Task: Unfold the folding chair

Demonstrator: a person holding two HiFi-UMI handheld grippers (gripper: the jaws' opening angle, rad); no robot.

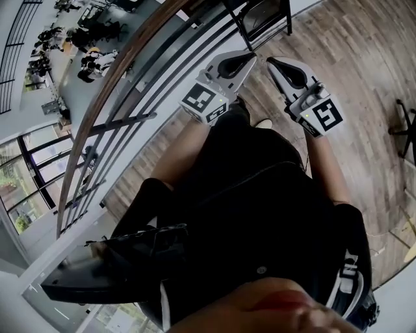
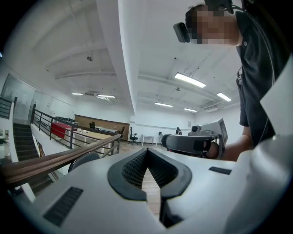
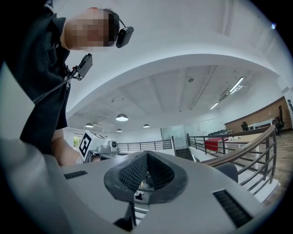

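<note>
I have both tools closed with nothing between the jaws. The left tool [image 1: 249, 62] and right tool [image 1: 273, 63] are held side by side, pointing level away from me, with their tips near each other. The black metal-framed folding chair [image 1: 260, 19] stands on the far side, beyond the tips and apart from them (I cannot tell whether it is folded). Only brown wooden plank floor [image 1: 351, 58] shows between them. The railing with the brown wooden handrail [image 2: 46, 163] runs along the left, just beside the chair. A black office-chair base [image 1: 404, 130] sits far right, well apart.
</note>
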